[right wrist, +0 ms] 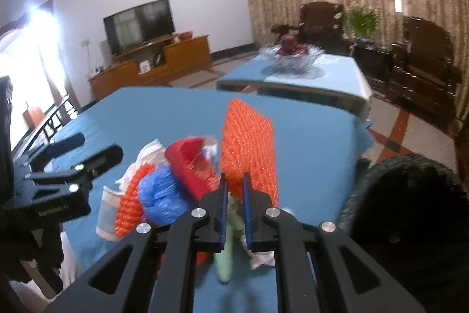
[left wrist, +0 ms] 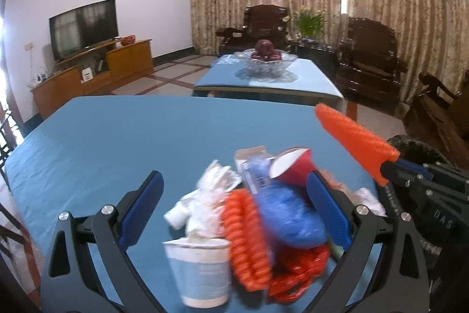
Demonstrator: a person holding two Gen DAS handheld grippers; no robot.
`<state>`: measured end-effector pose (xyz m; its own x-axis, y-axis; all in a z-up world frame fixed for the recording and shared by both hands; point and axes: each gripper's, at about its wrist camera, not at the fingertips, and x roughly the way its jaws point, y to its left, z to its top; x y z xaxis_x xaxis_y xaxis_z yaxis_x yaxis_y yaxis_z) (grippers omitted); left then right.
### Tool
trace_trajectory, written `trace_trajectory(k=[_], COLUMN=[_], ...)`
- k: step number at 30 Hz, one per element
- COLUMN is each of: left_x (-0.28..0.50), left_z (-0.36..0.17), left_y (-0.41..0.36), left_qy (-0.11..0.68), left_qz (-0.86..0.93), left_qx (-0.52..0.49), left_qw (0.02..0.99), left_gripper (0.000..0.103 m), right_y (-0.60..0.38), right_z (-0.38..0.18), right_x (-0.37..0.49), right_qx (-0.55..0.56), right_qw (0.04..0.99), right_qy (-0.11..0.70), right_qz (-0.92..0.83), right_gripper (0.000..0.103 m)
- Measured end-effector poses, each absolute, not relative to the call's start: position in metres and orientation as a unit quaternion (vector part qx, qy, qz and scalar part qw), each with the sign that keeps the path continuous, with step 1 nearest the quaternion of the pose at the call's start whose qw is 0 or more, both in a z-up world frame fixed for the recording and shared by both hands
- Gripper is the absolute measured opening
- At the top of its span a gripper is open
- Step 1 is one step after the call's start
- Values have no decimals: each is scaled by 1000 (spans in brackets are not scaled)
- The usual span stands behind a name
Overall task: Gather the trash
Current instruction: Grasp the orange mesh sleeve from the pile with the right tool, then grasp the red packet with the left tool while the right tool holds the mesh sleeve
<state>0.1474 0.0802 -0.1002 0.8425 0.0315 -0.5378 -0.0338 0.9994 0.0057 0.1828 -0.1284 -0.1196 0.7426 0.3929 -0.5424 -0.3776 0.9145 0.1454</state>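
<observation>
trash lay heaped on the blue tablecloth (left wrist: 117, 143), a smooth, faintly creased cloth over a table with rounded corners. the left tongs (left wrist: 234, 213) stood wide open, their ribbed blue pads (left wrist: 143, 207) set either side of the pile and gripping nothing. between those pads sat a crumpled white tissue (left wrist: 205, 195), soft and wadded, a coil of orange foam netting (left wrist: 246, 239) with a knobbly ribbed surface, and a crinkled blue plastic bag (left wrist: 290, 216), glossy and bunched into a lump. just nearer than the tissue stood a paper cup (left wrist: 199, 272), white with a pale blue band, upright and slightly tapered. beyond the bag, a red paper cup (left wrist: 293, 166) lay on its side showing a white inside, touching a small white carton (left wrist: 252, 163) (its print was too blurred to read).

the right tongs (right wrist: 235, 195) were pinched almost shut on the lower edge of a flat orange foam net sleeve (right wrist: 249, 145), a stiff-looking mesh of little bumps rising upright above the fingertips. below the pads hung a pale green strip (right wrist: 225, 263), soft in outline; whether it was clamped too i cannot tell. to the right of these tongs sat a dark round bin (right wrist: 410, 210) with a fuzzy black rim, just beside the table edge.

well beyond both tongs stood a second blue-clothed table (left wrist: 307, 81) bearing a cut-glass bowl (left wrist: 266, 65).
</observation>
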Motion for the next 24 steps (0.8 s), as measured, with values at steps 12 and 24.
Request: trace_trajectory(k=[12,24], left_x=[194,211], left_z=[-123,-140], left_y=[30,23], left_qy=[324,339], left_qz=[1,9], left_qx=[5,-6], left_qw=[946,941], left_gripper=[77,44], right_y=[-177,-181], right_z=[-120,-138], right_x=[188,196], right_qx=[13,24], right_qw=[946,943], right_qy=[291,302], right_qz=[140,135], right_gripper=[10,10])
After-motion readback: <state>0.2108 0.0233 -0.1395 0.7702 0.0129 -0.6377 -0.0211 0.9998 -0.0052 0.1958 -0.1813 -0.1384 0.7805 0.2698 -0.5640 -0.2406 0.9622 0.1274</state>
